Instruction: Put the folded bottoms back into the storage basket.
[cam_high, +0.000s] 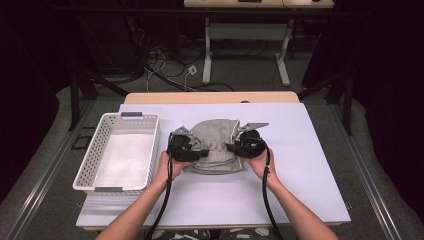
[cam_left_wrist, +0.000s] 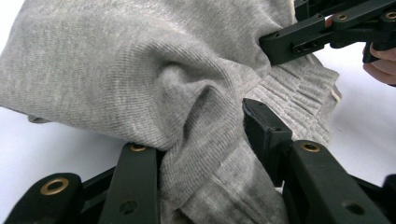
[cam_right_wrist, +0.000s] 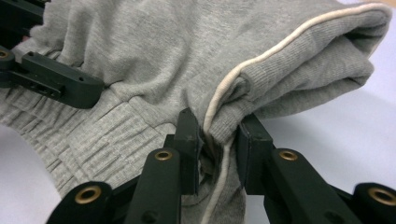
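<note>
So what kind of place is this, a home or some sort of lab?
Most likely a lab or recording setup, not a home: dark curtains surround the table, loose cables lie on the floor, and a person holds a gripper in each hand.

Grey knit garment (cam_high: 216, 145) at frame centre, ribbed in part, edged with a cream piping line (cam_right_wrist: 261, 58). Black tongs, left (cam_high: 200, 153) and right (cam_high: 231, 147), studded with brass-coloured rivets (cam_right_wrist: 163, 155). White perforated basket (cam_high: 90, 160) at left, grey handles. Pale lavender-white sheet (cam_high: 300, 165) over a light wood bench (cam_high: 210, 97). Dark surroundings, grey floor.
</note>
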